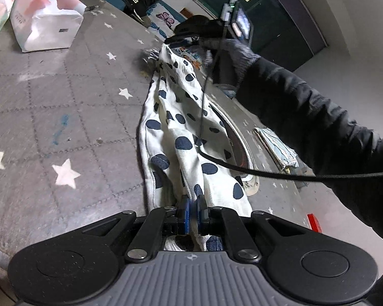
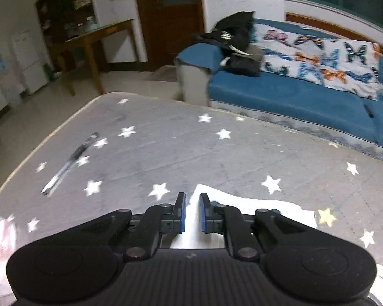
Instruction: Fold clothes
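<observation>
A white garment with dark blue dots (image 1: 181,137) is stretched lengthwise above the grey star-patterned table (image 1: 63,117). My left gripper (image 1: 193,201) is shut on its near end. My right gripper (image 1: 183,41) shows at the far end in the left wrist view, held by a gloved hand, and grips the garment's other end. In the right wrist view the right gripper (image 2: 191,199) has its jaws close together with white cloth (image 2: 242,204) between and below them, over the table (image 2: 191,148).
Two tissue packs (image 1: 46,20) stand at the table's far left. A striped folded item (image 1: 275,145) and a round dish (image 1: 240,148) lie to the right. A pen (image 2: 69,163) lies on the left. A blue sofa (image 2: 293,97) stands beyond the table.
</observation>
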